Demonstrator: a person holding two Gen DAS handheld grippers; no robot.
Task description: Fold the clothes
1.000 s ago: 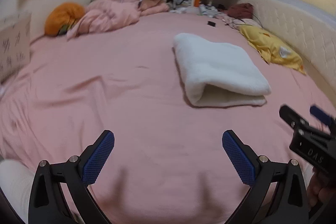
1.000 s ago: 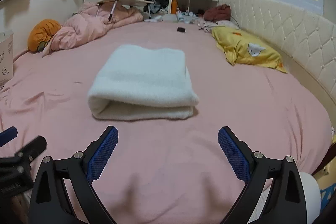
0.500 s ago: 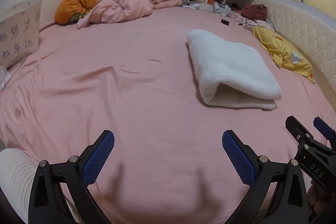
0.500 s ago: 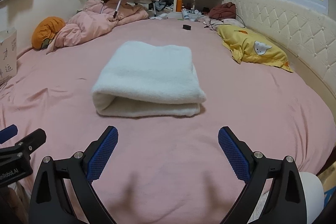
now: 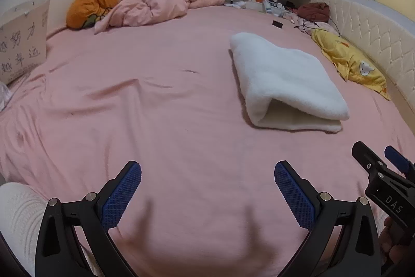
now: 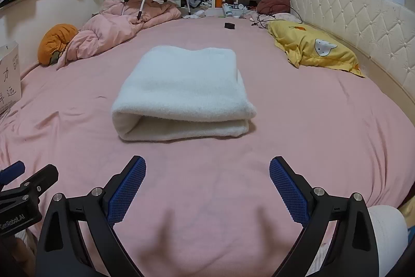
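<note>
A white fluffy garment (image 6: 181,92) lies folded into a thick rectangle on the pink bed sheet (image 6: 298,121); it also shows in the left wrist view (image 5: 282,80) at the right. My right gripper (image 6: 207,173) is open and empty, held above the sheet just short of the garment's near edge. My left gripper (image 5: 207,175) is open and empty over bare sheet, left of the garment. The right gripper shows in the left wrist view (image 5: 378,160) at the right edge. The left gripper shows in the right wrist view (image 6: 28,173) at the left edge.
A crumpled pink duvet (image 6: 114,30) and an orange cushion (image 6: 54,41) lie at the far left. A yellow pillow (image 6: 313,48) lies along the padded headboard (image 6: 363,25) at the right. A small black object (image 6: 229,25) sits far back. A white paper bag (image 5: 20,41) stands at the left.
Both grippers have drawn back and risen a little from the folded garment. The garment has not moved. Both stay open.
</note>
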